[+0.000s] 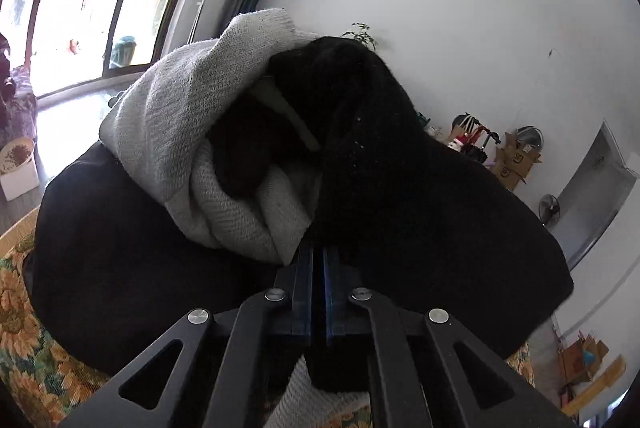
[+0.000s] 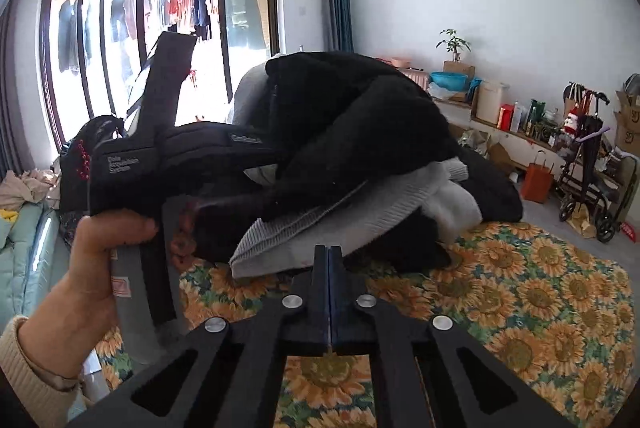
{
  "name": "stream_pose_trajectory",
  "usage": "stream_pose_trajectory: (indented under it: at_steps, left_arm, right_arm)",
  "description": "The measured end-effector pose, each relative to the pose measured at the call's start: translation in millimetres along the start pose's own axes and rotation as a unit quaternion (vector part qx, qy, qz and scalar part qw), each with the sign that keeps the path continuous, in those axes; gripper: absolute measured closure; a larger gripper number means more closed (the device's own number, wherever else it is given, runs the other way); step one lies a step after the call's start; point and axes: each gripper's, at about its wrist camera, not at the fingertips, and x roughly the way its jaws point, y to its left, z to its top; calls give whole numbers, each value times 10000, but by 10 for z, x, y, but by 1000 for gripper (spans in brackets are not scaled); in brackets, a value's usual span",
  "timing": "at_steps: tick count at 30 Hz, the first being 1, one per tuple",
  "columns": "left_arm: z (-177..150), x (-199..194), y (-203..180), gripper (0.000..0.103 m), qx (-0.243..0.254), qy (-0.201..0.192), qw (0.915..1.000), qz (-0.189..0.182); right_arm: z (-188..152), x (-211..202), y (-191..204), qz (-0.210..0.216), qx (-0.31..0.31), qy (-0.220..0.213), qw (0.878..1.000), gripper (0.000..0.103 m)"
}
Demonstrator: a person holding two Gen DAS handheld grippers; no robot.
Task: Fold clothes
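A heap of clothes lies on a sunflower-print cover (image 2: 540,300): a black fleecy garment (image 2: 360,131) on top, a grey knit one (image 2: 360,216) under it. In the left wrist view the black garment (image 1: 400,187) and the grey knit (image 1: 168,131) fill the frame. My left gripper (image 1: 318,254) is shut, its tips buried where grey and black meet, pinching black cloth. A hand (image 2: 92,260) holds that gripper's body (image 2: 160,155) at the heap's left. My right gripper (image 2: 329,252) is shut at the grey knit's front hem, with no cloth visible between its pads.
Tall glass doors (image 2: 160,27) stand behind the heap, with laundry hanging outside. A low shelf (image 2: 520,131) crowded with bottles and boxes runs along the right wall. An orange bag (image 2: 538,183) and a wheeled cart (image 2: 588,171) stand on the floor. Pale bedding (image 2: 24,228) lies at the left.
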Motion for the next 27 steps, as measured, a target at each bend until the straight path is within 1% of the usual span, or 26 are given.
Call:
stream_pose_trajectory:
  at_steps: [2, 3, 4, 5, 6, 7, 8, 9, 10, 13, 14, 17, 19, 21, 23, 24, 25, 26, 27]
  left_arm:
    - [-74, -163, -43, 99, 78, 28, 9998, -177]
    - [-112, -251, -72, 99, 124, 21, 9997, -216]
    - [-149, -333, -99, 99, 137, 41, 9996, -256]
    - [-188, -413, -123, 102, 101, 94, 9995, -292]
    - [-228, -509, -148, 102, 60, 118, 9993, -342]
    - [-274, -615, -178, 103, 42, 116, 9990, -434]
    - [-342, -715, -214, 103, 38, 139, 9981, -591]
    - [-418, -819, -242, 103, 70, 154, 9972, -734]
    - [-488, -934, -258, 103, 141, 141, 9965, -816]
    - [-722, -1240, -385, 103, 462, 42, 9940, -993]
    - [-769, -1307, -396, 103, 530, -4, 9937, -986]
    - [-815, -1415, -407, 103, 600, -70, 9945, -857]
    - [-816, -1457, -354, 103, 483, -133, 9960, -746]
    - [-805, -1524, -249, 103, 213, -186, 9977, -610]
    - [-748, -1478, -135, 100, -2, -241, 9988, -430]
    - [-717, -1463, -83, 88, -91, -295, 9990, -312]
    - [-689, -1450, -35, 56, -182, -350, 9989, -242]
    - [-664, -1425, 17, 35, -285, -385, 9986, -242]
    - [-640, -1394, 72, 11, -437, -406, 9978, -301]
  right_arm:
    - [-85, -142, 74, -360, -231, -92, 9990, 86]
    - [-103, -184, 98, -469, -271, -116, 9985, 67]
    - [-97, -194, 83, -498, -235, -98, 9984, 53]
    - [-90, -205, 68, -527, -199, -81, 9984, 51]
    - [-84, -217, 44, -552, -136, -58, 9984, 48]
    - [-72, -251, 30, -585, -54, -61, 9983, 38]
    - [-50, -313, 42, -636, 4, -110, 9979, 33]
    - [-44, -362, 47, -706, 39, -170, 9973, 25]
    - [-61, -397, 47, -825, 47, -246, 9963, 21]
    - [-124, -608, 86, -1038, 137, -493, 9933, 16]
    - [-138, -667, 91, -1080, 183, -563, 9924, 15]
    - [-138, -731, 49, -1109, 381, -659, 9909, 6]
    - [-123, -740, 1, -1016, 493, -608, 9917, 4]
    - [-94, -697, -79, -748, 638, -460, 9941, 5]
    - [-54, -608, -149, -584, 719, -264, 9954, 6]
    - [-29, -561, -189, -574, 755, -206, 9953, 7]
    - [-2, -518, -232, -568, 803, -177, 9950, 9]
    - [28, -482, -278, -567, 867, -187, 9944, 9]
    - [63, -442, -323, -557, 924, -187, 9940, 9]
